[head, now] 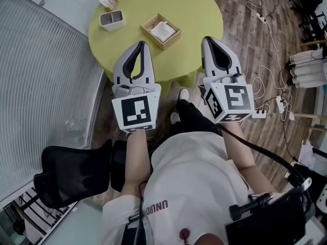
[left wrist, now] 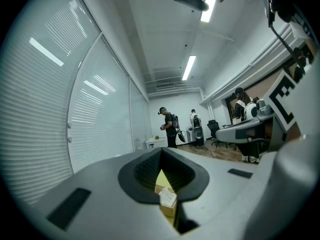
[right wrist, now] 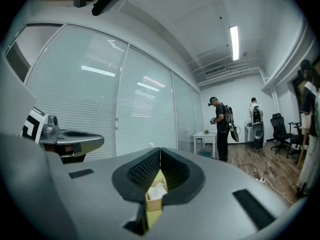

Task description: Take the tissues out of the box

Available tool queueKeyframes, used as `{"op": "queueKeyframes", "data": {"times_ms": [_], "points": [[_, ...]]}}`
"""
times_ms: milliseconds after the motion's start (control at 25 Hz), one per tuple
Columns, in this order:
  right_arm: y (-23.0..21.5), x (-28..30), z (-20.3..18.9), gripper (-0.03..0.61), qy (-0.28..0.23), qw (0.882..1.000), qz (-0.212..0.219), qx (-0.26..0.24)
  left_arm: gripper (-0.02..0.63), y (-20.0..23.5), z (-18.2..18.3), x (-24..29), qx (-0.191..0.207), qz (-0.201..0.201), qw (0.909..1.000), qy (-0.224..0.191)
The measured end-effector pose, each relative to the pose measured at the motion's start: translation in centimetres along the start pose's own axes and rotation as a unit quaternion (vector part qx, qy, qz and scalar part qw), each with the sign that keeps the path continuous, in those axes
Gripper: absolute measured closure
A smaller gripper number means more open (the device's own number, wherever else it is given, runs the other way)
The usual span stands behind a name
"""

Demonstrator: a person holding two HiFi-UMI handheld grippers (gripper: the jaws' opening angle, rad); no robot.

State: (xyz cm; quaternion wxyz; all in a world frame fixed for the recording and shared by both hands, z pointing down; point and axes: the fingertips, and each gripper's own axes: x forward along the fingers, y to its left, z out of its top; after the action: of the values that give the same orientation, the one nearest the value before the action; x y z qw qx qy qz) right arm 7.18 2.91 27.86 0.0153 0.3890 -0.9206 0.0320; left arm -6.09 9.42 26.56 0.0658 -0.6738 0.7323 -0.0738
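An open wooden box (head: 161, 31) with white tissues (head: 163, 30) in it sits on the round yellow-green table (head: 199, 9). My left gripper (head: 140, 44) hovers over the table's near edge, short of the box, jaws shut on nothing. To the right of the box, my right gripper (head: 207, 39) is held level with it, also shut and empty. In the left gripper view the box (left wrist: 168, 202) with its tissue peeks through the hollow below the closed tips (left wrist: 161, 149). The right gripper view shows the box (right wrist: 155, 196) the same way under its closed tips (right wrist: 160, 149).
A grey two-compartment holder (head: 112, 19) and a small card box (head: 108, 0) stand at the table's far left. A black chair (head: 71, 173) is at my lower left. Cables and power strips (head: 265, 86) lie on the wooden floor to the right. Blinds (head: 41, 86) line the left wall.
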Motion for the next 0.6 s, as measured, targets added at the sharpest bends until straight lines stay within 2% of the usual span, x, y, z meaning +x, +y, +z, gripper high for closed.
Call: {"op": "queueKeyframes", "data": {"times_ms": [600], "points": [[-2.5, 6.9, 0.9, 0.558, 0.002, 1.000, 0.021, 0.008, 0.601, 2.4, -0.3, 5.6, 0.006, 0.031, 0.9995, 0.011]]}}
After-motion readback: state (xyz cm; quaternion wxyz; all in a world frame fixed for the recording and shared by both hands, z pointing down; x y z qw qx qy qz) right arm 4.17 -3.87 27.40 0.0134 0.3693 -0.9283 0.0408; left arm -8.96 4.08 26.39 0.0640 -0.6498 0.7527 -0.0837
